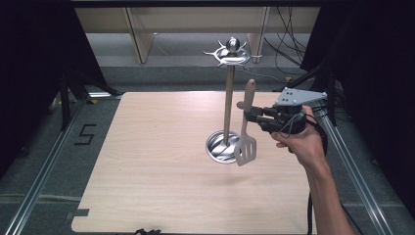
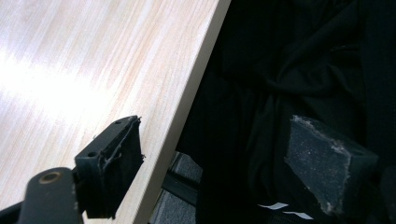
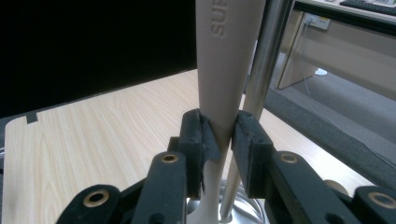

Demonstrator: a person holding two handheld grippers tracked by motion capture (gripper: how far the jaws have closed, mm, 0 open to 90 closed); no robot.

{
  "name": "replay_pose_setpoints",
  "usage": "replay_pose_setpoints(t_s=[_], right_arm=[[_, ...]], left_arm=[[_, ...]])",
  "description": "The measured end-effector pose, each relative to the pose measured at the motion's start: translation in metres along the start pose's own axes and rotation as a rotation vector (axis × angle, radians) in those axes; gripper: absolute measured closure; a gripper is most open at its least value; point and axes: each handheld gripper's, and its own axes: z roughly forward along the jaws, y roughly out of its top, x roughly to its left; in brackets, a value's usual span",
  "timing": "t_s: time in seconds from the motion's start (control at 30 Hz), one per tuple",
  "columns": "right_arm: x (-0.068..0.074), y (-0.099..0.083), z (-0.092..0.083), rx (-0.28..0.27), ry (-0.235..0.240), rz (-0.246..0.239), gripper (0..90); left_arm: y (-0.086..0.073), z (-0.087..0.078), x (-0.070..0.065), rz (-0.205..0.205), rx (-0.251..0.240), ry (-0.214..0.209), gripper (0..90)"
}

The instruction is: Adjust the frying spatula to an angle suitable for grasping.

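Pale wooden table. Steel utensil stand, at its 3 o'clock the beige slotted spatula hanging upright, off the tabletop. Right gripper clamps the handle; embossed lettering, partly cropped. Left gripper gapes wide, holding nothing, at the table's edge.

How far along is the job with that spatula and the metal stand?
Picked up: the right gripper is clamped on the spatula, holding it upright beside the stand's pole. In hand: raising it toward the hooks. Left: hanging it, probably. The left gripper sits open at the table's edge.
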Motion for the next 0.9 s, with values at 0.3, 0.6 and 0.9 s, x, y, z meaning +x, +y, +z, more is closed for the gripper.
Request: replay_pose_setpoints(t_s=[0.3,0.6,0.9], right_arm=[[-0.007,0.012,0.003,0.003,-0.006,-0.011,75.0],[-0.009,0.017,0.003,0.005,-0.011,0.013,75.0],[-0.011,0.024,0.006,-0.004,-0.022,-0.002,75.0]], left_arm=[[0.0,0.0,0.0,0.003,0.003,0.0,17.5],[0.0,0.001,0.0,0.004,0.003,-0.003,17.5],[0.0,0.001,0.0,0.005,0.004,-0.01,17.5]])
